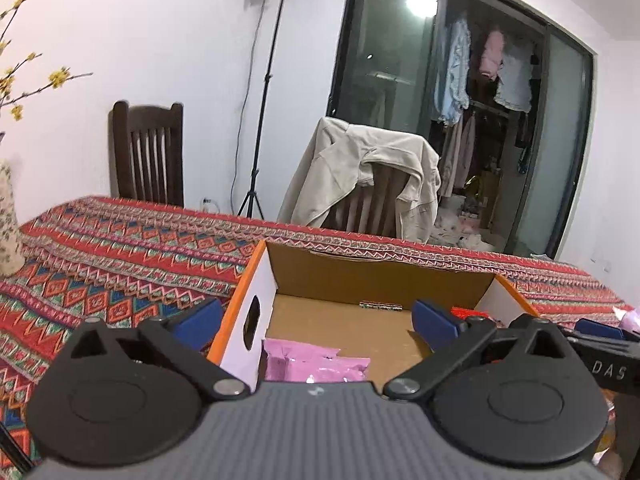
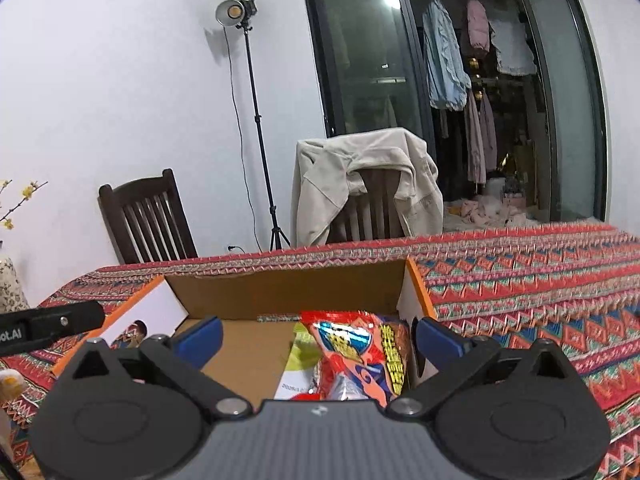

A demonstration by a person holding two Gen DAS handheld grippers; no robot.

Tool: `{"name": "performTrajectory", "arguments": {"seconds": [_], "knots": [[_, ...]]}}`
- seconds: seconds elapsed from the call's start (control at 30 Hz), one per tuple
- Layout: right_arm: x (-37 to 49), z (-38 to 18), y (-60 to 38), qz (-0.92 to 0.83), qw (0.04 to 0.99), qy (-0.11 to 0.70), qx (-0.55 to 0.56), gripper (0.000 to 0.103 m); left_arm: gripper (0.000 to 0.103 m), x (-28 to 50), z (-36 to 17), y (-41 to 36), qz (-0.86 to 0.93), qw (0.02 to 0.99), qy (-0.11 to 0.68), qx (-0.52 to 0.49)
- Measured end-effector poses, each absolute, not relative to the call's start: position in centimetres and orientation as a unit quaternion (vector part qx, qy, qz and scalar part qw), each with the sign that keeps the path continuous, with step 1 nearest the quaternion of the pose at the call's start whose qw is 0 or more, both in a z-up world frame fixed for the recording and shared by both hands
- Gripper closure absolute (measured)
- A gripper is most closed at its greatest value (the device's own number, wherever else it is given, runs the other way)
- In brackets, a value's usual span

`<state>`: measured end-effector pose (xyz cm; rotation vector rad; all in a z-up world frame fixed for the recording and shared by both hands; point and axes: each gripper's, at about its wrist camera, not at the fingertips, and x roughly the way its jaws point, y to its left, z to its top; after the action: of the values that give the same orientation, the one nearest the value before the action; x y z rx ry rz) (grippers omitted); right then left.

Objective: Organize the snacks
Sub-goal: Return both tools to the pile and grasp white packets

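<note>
An open cardboard box point(image 1: 380, 276) with orange-edged white sides stands on the patterned tablecloth. In the left wrist view a pink snack packet point(image 1: 316, 364) lies on the box floor at the near left, under my left gripper point(image 1: 318, 320), whose blue pads stand wide apart and touch nothing. In the right wrist view a red snack bag point(image 2: 360, 352) leans in the right part of the box point(image 2: 280, 292), with a green-and-white packet point(image 2: 298, 368) beside it. My right gripper point(image 2: 318, 338) is open; the red bag sits between its pads without being pressed.
The red patterned tablecloth point(image 1: 120, 264) covers the table around the box. Two dark wooden chairs point(image 1: 148, 152) stand behind the table, one draped with a beige jacket point(image 1: 360, 172). A light stand point(image 1: 264, 92) is by the wall. A floral vase point(image 1: 8, 216) sits far left.
</note>
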<state>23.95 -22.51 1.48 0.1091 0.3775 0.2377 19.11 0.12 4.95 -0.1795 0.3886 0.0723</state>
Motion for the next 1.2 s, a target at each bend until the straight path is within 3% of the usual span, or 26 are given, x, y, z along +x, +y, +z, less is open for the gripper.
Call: {"name": "performTrajectory", "arguments": {"seconds": [0.37,0.93,1.03,1.1,1.2], "knots": [[18.2,5.9,-24.1,0.119,0.979,0.163,-0.004,0.0,0.0,13.9,7.4,0.9,0.028,0.978,0.186,-0.087],[15.5,-2.7,-31.4,0.048,0.95,0.306,-0.039,0.0,0.0,7.5,0.6,6.0,0.068,0.959,0.26,-0.091],[17.0,-3.6,-31.7,0.043,0.943,0.327,-0.027,0.007,0.0,6.9,0.0,6.8,0.081,0.955,0.268,-0.098],[18.0,-4.2,-31.8,0.042,0.937,0.346,-0.017,0.023,0.0,6.4,-0.2,7.0,0.086,0.954,0.269,-0.102],[18.3,-4.8,-32.1,0.041,0.935,0.351,-0.001,0.027,0.0,6.0,-0.2,7.4,0.092,0.952,0.271,-0.106]]}}
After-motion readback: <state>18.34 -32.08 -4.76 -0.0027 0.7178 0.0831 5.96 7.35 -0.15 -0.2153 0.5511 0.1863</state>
